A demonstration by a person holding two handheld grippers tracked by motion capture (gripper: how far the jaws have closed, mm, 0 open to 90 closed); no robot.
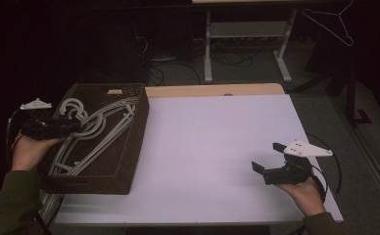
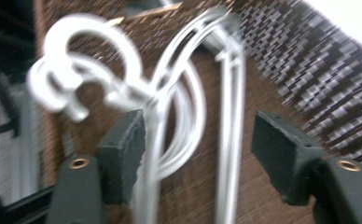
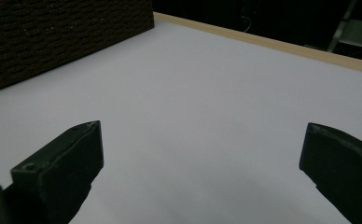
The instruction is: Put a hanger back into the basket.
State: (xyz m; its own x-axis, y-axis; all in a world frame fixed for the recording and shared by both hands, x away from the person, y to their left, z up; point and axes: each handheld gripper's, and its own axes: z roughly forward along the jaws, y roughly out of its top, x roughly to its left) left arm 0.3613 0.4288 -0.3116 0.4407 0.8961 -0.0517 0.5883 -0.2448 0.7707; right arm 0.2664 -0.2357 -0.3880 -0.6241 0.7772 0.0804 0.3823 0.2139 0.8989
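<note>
White worktop, frame centre: left tool, jaws wide, straddles grey hangers in basket for pickup; right tool waits wide.

Dim room, light falling mostly on the white bench with its wooden edge. Behind it, a metal-legged table is standing over cables on grey floor; a hanger is hanging top right.
</note>
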